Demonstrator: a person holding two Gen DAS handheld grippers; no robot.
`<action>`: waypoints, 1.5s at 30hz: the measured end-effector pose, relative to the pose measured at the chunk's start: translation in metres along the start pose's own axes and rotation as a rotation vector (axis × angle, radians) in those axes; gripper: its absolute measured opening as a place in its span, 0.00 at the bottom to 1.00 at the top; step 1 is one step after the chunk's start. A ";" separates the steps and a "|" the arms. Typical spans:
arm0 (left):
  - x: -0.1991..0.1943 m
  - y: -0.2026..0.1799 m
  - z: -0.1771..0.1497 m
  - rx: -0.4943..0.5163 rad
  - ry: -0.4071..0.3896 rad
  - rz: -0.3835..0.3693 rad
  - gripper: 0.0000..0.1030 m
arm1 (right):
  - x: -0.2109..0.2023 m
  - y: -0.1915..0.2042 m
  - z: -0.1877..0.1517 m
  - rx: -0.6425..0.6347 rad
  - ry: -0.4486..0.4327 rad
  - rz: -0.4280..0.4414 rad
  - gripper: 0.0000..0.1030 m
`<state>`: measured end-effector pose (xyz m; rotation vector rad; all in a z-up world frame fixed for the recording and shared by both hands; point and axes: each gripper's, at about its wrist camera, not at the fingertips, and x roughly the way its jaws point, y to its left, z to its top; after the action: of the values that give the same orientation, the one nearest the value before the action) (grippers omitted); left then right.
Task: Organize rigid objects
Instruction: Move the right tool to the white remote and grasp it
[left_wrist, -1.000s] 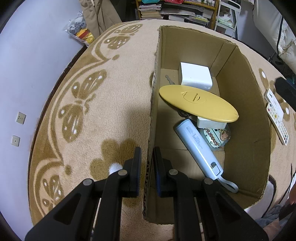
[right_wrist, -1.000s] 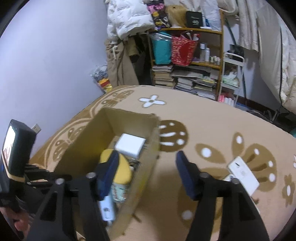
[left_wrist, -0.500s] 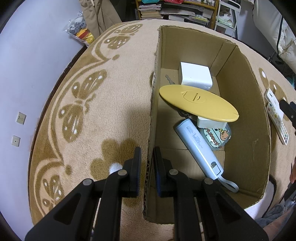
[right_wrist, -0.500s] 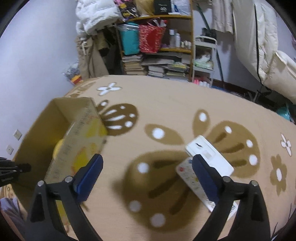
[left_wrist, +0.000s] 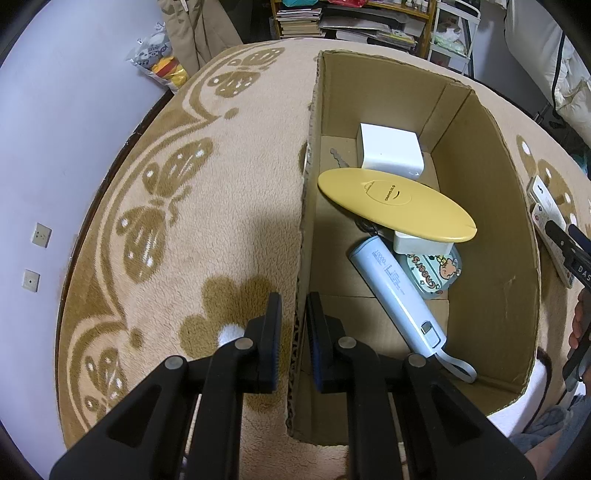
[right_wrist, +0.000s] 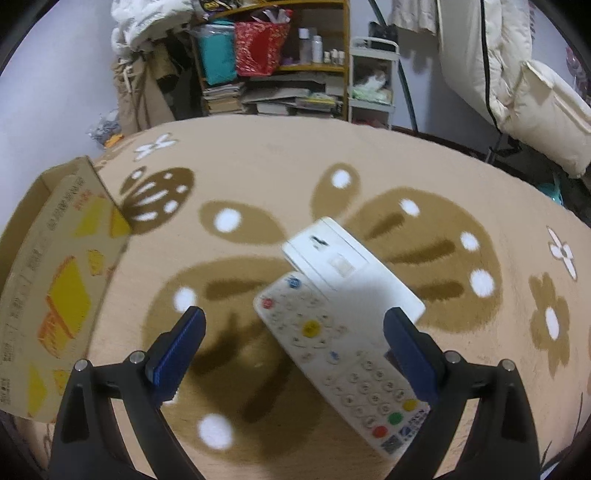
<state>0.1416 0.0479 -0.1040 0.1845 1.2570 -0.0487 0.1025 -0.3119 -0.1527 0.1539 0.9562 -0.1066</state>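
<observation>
Now my right gripper (right_wrist: 293, 343) has swung off the box (left_wrist: 491, 206) and hangs spread wide over the remote (right_wrist: 332, 347) lying on the rug (right_wrist: 258, 155) (beside a white case (right_wrist: 351, 266)). My left gripper (left_wrist: 293, 328) stays pinching the box wall, ready for the next pickup.

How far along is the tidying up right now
Mostly done: the yellow oval lid, white box, blue power bank and cartoon pouch sit in the cardboard box. In hand: the left gripper clamps the box wall. Left: the right gripper, open, hovers over the remote and white device on the rug.
</observation>
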 end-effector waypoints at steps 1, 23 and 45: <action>0.000 0.000 0.000 0.000 0.000 0.000 0.13 | 0.002 -0.003 -0.001 0.011 0.006 -0.002 0.99; -0.001 0.000 0.000 0.003 0.000 0.002 0.14 | 0.024 -0.025 -0.020 0.100 0.115 -0.034 0.80; -0.001 0.001 0.000 0.005 0.001 0.007 0.15 | 0.018 -0.019 -0.021 0.127 0.168 0.053 0.55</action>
<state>0.1413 0.0484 -0.1027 0.1937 1.2572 -0.0459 0.0927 -0.3274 -0.1812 0.3091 1.1127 -0.1070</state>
